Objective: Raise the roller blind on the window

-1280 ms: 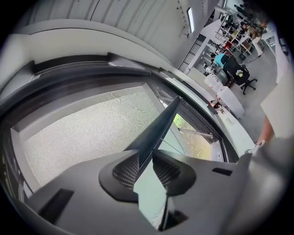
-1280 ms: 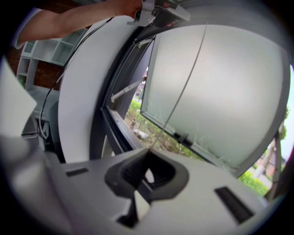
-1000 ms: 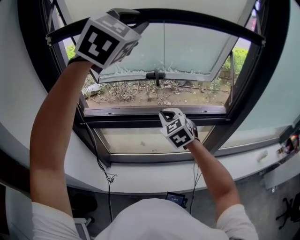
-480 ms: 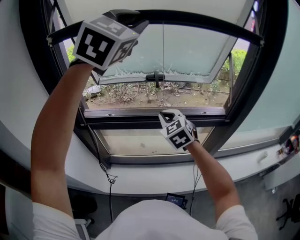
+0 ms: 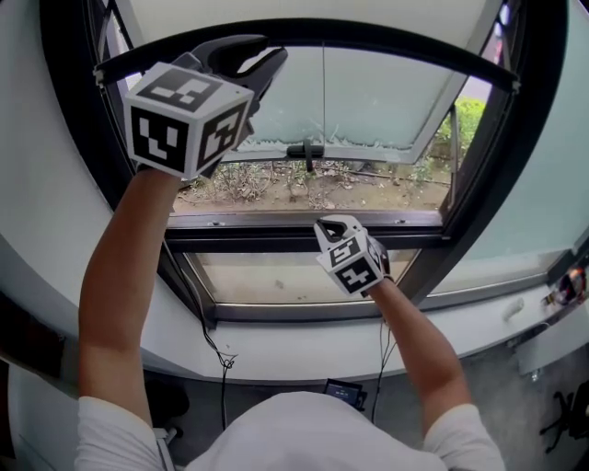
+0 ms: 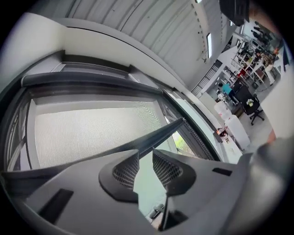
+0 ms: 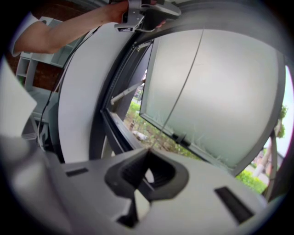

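Since a second earlier, the left gripper [image 5: 269, 51] had rolled about its own axis and slid a little to the left in the head view, so its marker cube [image 5: 189, 120] showed different faces and its dark jaws came into sight. The right gripper [image 5: 324, 224] had kept its place in front of the window frame [image 5: 276, 237]. The roller blind [image 5: 304, 11] was already high on the window, its mesh fabric covering only the top and its black bottom bar [image 5: 368, 35] arching across above the frosted window sash [image 5: 368, 97], which stood tilted outward with its handle [image 5: 306, 149] at the lower edge. The left gripper's jaws stood partly apart with only glass showing between the ribbed pads, their tips just beside the bottom bar and gripping nothing. The right gripper's jaws were pressed together on the thin pull cord [image 5: 322, 120], which ran straight up from their tips toward the blind.
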Demonstrator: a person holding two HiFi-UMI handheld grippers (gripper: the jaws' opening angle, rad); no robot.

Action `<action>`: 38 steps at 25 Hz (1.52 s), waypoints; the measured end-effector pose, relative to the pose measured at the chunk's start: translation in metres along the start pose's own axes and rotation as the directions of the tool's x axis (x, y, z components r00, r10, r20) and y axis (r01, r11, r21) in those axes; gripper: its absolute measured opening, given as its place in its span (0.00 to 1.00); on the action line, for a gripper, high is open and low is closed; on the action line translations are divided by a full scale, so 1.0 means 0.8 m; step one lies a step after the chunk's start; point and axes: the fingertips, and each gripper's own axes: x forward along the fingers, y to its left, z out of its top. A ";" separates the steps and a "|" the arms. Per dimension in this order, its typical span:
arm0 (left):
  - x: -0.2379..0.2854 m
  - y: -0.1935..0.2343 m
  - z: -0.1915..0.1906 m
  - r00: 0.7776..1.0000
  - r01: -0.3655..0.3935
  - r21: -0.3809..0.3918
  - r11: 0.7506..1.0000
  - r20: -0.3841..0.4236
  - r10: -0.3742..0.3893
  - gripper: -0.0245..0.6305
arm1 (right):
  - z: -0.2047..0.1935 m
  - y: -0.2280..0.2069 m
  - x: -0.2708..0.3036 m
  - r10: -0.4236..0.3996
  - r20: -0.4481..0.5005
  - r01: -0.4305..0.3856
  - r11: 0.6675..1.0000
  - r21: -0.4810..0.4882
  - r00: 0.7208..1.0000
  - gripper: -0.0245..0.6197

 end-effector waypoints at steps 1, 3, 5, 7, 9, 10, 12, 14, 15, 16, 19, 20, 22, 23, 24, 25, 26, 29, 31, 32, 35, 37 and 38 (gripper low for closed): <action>-0.005 -0.003 -0.006 1.000 -0.001 -0.023 1.000 0.010 0.001 0.18 | 0.000 0.000 -0.001 -0.003 0.001 0.003 1.000 0.001 1.000 0.07; -0.016 -0.009 -0.019 1.000 -0.002 -0.071 0.997 0.029 0.004 0.18 | 0.002 0.000 -0.002 -0.010 0.007 0.010 1.000 0.002 1.000 0.07; -0.029 -0.015 -0.033 0.999 -0.004 -0.121 0.993 0.047 0.010 0.18 | 0.006 -0.001 -0.005 -0.019 0.016 0.019 1.000 0.000 1.000 0.07; -0.040 -0.022 -0.046 0.998 -0.005 -0.173 0.985 0.063 0.017 0.18 | 0.011 -0.003 -0.008 -0.026 0.026 0.026 1.000 -0.005 0.999 0.07; -0.052 -0.030 -0.059 0.997 -0.006 -0.225 0.974 0.078 0.024 0.18 | 0.016 -0.006 -0.011 -0.032 0.039 0.032 0.999 -0.009 0.999 0.07; -0.058 -0.035 -0.065 0.996 -0.006 -0.253 0.968 0.085 0.028 0.18 | 0.020 -0.007 -0.014 -0.036 0.050 0.037 0.999 -0.009 0.998 0.07; -0.071 -0.044 -0.079 0.994 -0.006 -0.313 0.950 0.099 0.039 0.18 | 0.030 -0.008 -0.021 -0.045 0.073 0.045 0.999 -0.006 0.996 0.07; -0.085 -0.054 -0.096 0.993 -0.009 -0.371 0.929 0.106 0.052 0.18 | 0.038 -0.010 -0.028 -0.055 0.095 0.056 0.998 -0.007 0.994 0.07; -0.092 -0.058 -0.105 0.992 -0.013 -0.395 0.918 0.107 0.060 0.18 | 0.042 -0.011 -0.032 -0.061 0.106 0.062 0.998 -0.009 0.993 0.07; -0.098 -0.063 -0.113 0.992 -0.016 -0.417 0.909 0.107 0.066 0.18 | 0.046 -0.012 -0.035 -0.065 0.114 0.067 0.998 -0.010 0.991 0.07; -0.117 -0.074 -0.135 0.991 -0.026 -0.468 0.884 0.103 0.083 0.18 | 0.055 -0.017 -0.042 -0.074 0.130 0.075 0.997 -0.008 0.989 0.07; -0.123 -0.077 -0.141 0.991 -0.030 -0.479 0.877 0.099 0.088 0.18 | 0.056 -0.019 -0.044 -0.077 0.133 0.079 0.997 -0.006 0.988 0.07; -0.132 -0.086 -0.152 0.992 -0.038 -0.488 0.872 0.086 0.092 0.18 | 0.058 -0.022 -0.047 -0.085 0.138 0.086 0.996 -0.002 0.987 0.07; -0.137 -0.091 -0.158 0.993 -0.042 -0.492 0.870 0.077 0.091 0.18 | 0.058 -0.024 -0.048 -0.089 0.141 0.089 0.996 0.001 0.986 0.07; -0.141 -0.097 -0.165 0.994 -0.044 -0.499 0.866 0.067 0.089 0.18 | 0.059 -0.026 -0.050 -0.093 0.145 0.093 0.996 0.004 0.985 0.07; -0.145 -0.103 -0.174 0.995 -0.046 -0.509 0.860 0.057 0.087 0.18 | 0.060 -0.027 -0.052 -0.097 0.150 0.097 0.995 0.008 0.984 0.07; -0.148 -0.109 -0.183 0.995 -0.046 -0.522 0.852 0.047 0.083 0.18 | 0.062 -0.029 -0.053 -0.102 0.156 0.102 0.995 0.010 0.983 0.07; -0.160 -0.127 -0.209 0.998 -0.046 -0.557 0.829 0.018 0.067 0.18 | 0.068 -0.032 -0.058 -0.113 0.168 0.113 0.994 0.008 0.979 0.07; -0.167 -0.138 -0.222 0.998 -0.047 -0.578 0.815 0.002 0.059 0.18 | 0.071 -0.033 -0.062 -0.119 0.175 0.119 0.993 0.007 0.977 0.07; -0.170 -0.143 -0.227 0.998 -0.047 -0.587 0.808 -0.004 0.055 0.18 | 0.072 -0.033 -0.063 -0.122 0.179 0.123 0.992 0.007 0.976 0.07; -0.178 -0.155 -0.239 0.999 -0.043 -0.613 0.789 -0.017 0.042 0.18 | 0.074 -0.035 -0.067 -0.134 0.187 0.135 0.991 0.009 0.973 0.07; -0.181 -0.164 -0.244 0.999 -0.040 -0.622 0.782 -0.023 0.033 0.18 | 0.075 -0.037 -0.070 -0.139 0.194 0.139 0.990 0.016 0.971 0.07; -0.182 -0.168 -0.246 0.999 -0.037 -0.625 0.779 -0.025 0.027 0.18 | 0.076 -0.038 -0.072 -0.142 0.198 0.141 0.990 0.019 0.970 0.07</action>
